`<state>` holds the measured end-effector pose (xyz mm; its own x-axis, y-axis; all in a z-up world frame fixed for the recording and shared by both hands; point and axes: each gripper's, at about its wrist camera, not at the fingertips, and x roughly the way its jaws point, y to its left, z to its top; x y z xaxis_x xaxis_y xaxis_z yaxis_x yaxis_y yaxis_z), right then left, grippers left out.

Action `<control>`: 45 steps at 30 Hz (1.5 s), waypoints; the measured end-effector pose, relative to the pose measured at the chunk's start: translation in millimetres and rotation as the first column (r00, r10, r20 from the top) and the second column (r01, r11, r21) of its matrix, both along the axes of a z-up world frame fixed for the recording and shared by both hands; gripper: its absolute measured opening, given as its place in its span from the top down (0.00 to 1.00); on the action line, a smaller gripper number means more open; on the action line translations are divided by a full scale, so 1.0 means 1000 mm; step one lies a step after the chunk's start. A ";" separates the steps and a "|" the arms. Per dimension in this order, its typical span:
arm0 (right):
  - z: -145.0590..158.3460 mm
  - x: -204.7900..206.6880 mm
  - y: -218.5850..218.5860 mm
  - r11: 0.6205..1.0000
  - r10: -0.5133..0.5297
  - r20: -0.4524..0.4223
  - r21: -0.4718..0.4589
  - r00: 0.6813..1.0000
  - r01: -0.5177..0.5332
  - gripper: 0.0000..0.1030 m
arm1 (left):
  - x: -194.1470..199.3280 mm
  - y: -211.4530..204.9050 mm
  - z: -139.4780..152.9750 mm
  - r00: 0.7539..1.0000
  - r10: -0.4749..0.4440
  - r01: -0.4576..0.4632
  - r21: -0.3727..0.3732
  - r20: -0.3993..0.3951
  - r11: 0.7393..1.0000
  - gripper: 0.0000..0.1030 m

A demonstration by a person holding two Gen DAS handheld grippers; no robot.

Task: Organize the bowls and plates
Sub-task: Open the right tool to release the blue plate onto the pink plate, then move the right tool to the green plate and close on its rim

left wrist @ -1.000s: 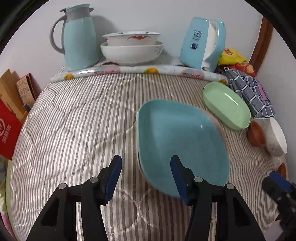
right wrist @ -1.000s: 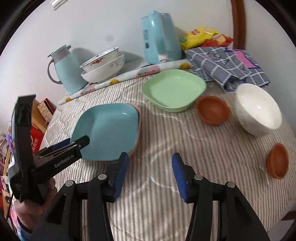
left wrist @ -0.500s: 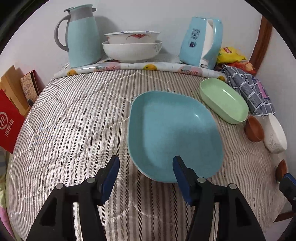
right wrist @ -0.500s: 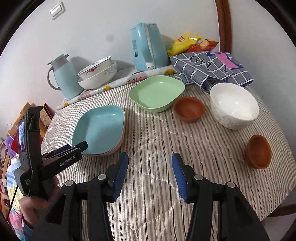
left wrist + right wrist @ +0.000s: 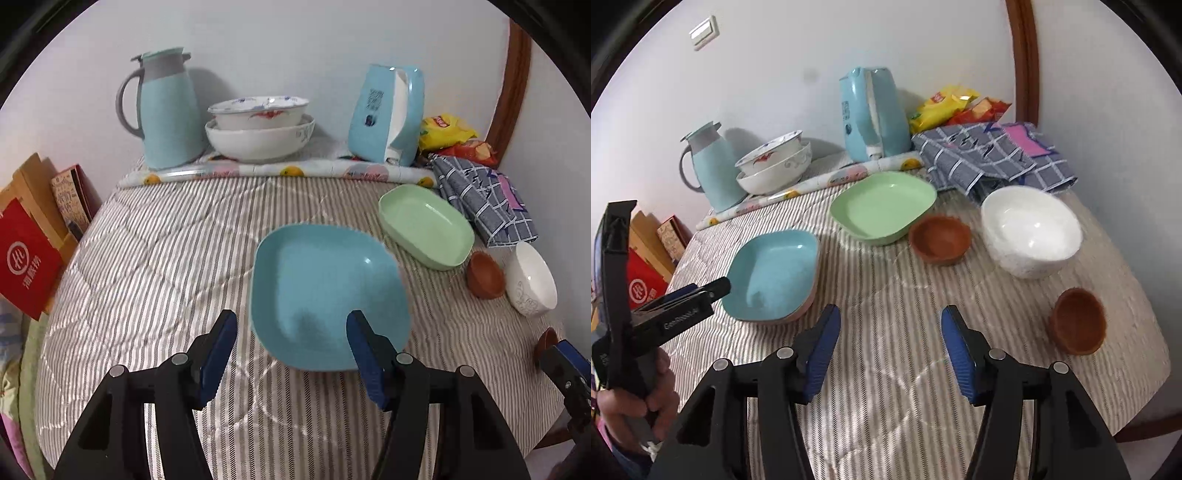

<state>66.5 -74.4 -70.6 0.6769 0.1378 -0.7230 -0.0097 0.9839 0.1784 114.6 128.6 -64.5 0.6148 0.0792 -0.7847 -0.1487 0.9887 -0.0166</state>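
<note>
Plates and bowls spread upright on striped cloth.
Blue plate (image 5: 774, 273) stacked on a pinkish one, only its rim visible; green plate (image 5: 882, 206) further back, apart. Near brown bowl (image 5: 1078, 320) alone by the edge; other brown bowl (image 5: 940, 239) between green plate and white bowl (image 5: 1030, 230).

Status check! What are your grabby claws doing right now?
Left gripper open, empty, near blue plate. Right gripper open, empty. Green plate untouched. Nothing blocking.
</note>
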 end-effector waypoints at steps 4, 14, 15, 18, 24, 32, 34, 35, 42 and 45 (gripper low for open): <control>0.006 -0.001 -0.007 1.000 -0.008 0.008 -0.008 1.000 0.008 0.45 | 0.007 -0.011 0.012 1.000 -0.011 0.011 0.004 0.015 1.000 0.42; 0.019 0.027 -0.012 0.996 0.005 -0.004 -0.090 1.000 -0.005 0.38 | 0.044 -0.041 0.030 0.992 -0.119 0.121 -0.031 0.045 0.992 0.42; 0.019 0.032 -0.012 0.996 0.008 -0.006 -0.087 1.000 -0.008 0.38 | 0.048 -0.043 0.030 0.991 -0.124 0.125 -0.031 0.045 0.992 0.42; 0.021 0.051 -0.014 0.998 0.022 -0.017 -0.059 1.000 -0.023 0.38 | 0.066 -0.046 0.028 0.990 -0.138 0.139 -0.040 0.038 0.989 0.42; 0.025 0.082 -0.015 0.999 -0.004 -0.006 -0.053 1.000 0.004 0.38 | 0.102 -0.047 0.020 0.987 -0.160 0.160 -0.032 0.017 0.987 0.42; 0.017 0.122 -0.021 0.995 -0.059 -0.013 -0.080 0.998 0.058 0.38 | 0.146 -0.050 0.003 0.986 -0.167 0.167 -0.036 -0.006 0.985 0.42; 0.012 0.132 -0.024 0.994 -0.075 -0.021 -0.085 0.997 0.073 0.38 | 0.157 -0.053 -0.003 0.986 -0.167 0.166 -0.041 -0.020 0.985 0.42; 0.009 0.137 -0.026 0.993 -0.083 -0.025 -0.083 0.996 0.080 0.38 | 0.162 -0.055 -0.007 0.985 -0.168 0.167 -0.042 -0.026 0.985 0.42; -0.009 0.162 -0.035 0.992 -0.112 -0.055 -0.072 0.992 0.108 0.38 | 0.190 -0.070 -0.028 0.988 -0.140 0.140 -0.006 -0.062 0.990 0.42; -0.014 0.170 -0.035 0.991 -0.111 -0.067 -0.086 0.992 0.105 0.38 | 0.197 -0.078 -0.035 0.989 -0.132 0.134 0.038 -0.067 0.990 0.42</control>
<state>236.4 -109.7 -84.5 0.6307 0.0045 -0.7760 0.1076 0.9898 0.0932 312.0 50.4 -99.4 0.5705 0.0340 -0.8206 -0.0152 0.9994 0.0308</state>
